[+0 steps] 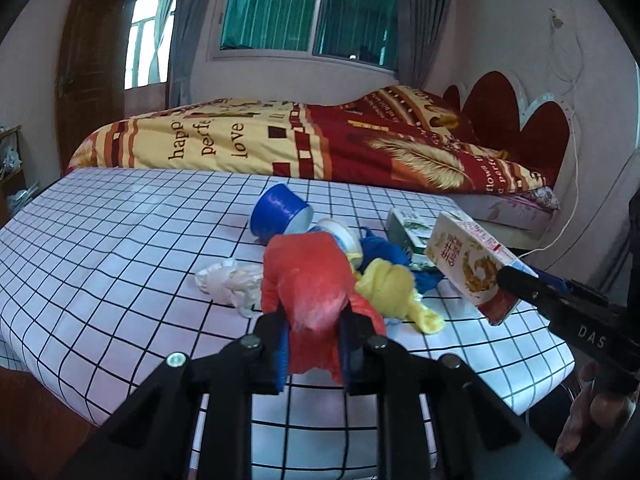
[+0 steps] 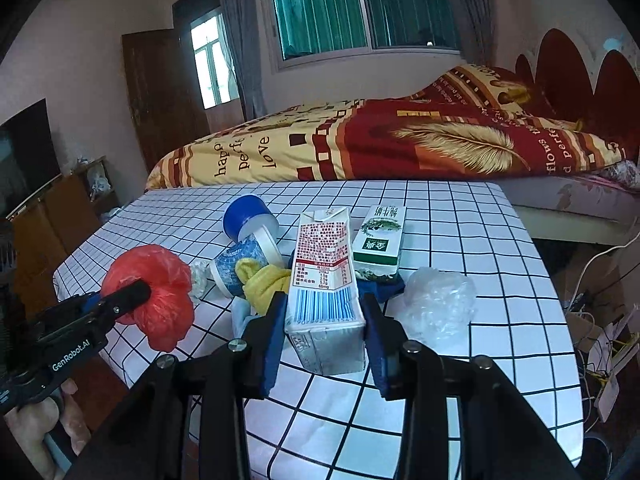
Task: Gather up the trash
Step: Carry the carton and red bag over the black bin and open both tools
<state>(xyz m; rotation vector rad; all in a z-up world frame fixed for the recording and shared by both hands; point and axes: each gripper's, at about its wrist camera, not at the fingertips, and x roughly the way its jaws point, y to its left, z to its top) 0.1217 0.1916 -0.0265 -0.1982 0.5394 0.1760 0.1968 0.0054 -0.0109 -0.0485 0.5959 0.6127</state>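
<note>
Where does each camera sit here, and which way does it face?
Left wrist: on the left hand-held gripper, looking along its fingers at the red plastic bag it clamps, across the checked table toward the bed; the right hand-held gripper enters at right.
Right wrist: on the right one, looking at the milk carton it grips; a hand shows lower left.
Shared: bag, carton, blue cup, bed.

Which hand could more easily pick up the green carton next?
Probably the right, though both are full. The right gripper is shut on the milk carton; the green carton stands just beyond it. The left gripper clamps the red bag, farther from that carton.
</note>
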